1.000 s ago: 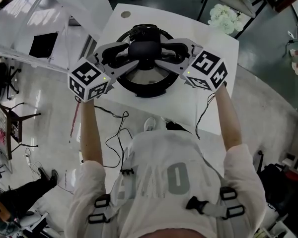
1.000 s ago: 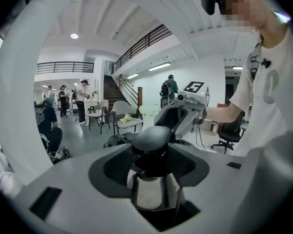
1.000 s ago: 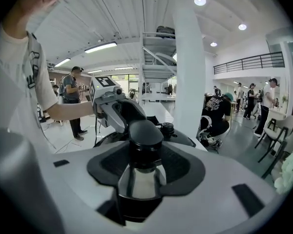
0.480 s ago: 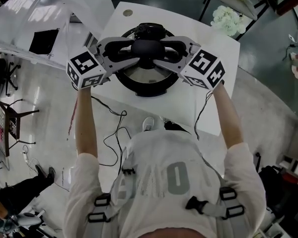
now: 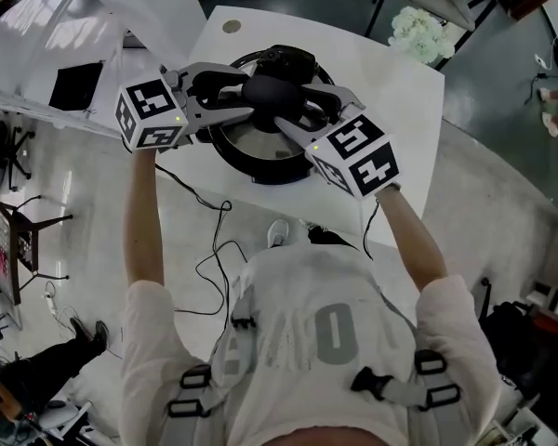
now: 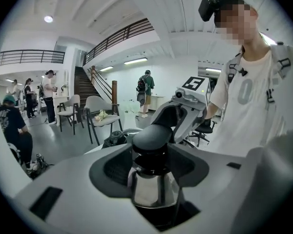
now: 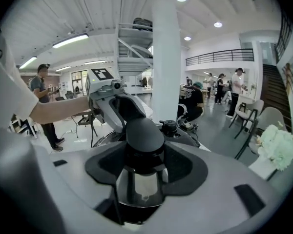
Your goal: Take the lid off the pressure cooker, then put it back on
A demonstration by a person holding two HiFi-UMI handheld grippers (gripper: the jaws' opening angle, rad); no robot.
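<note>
The pressure cooker [image 5: 225, 147], black-rimmed with a steel lid [image 5: 260, 145], sits on the white table [image 5: 391, 91]; the left gripper [image 5: 251, 96], just closing, and the right gripper [image 5: 293, 110], just widening, both pinch the lid's black knob [image 5: 268, 88] (from opposite sides); only the gripper views show its shiny metal base [image 7: 139, 186].

The black-rimmed pressure cooker [image 5: 260, 174] stands upright at table [image 5: 400, 82] centre, its polished steel lid [image 5: 259, 143] seated level, black knob [image 5: 268, 88] central, valve [image 5: 285, 59] at 12 o'clock.
</note>
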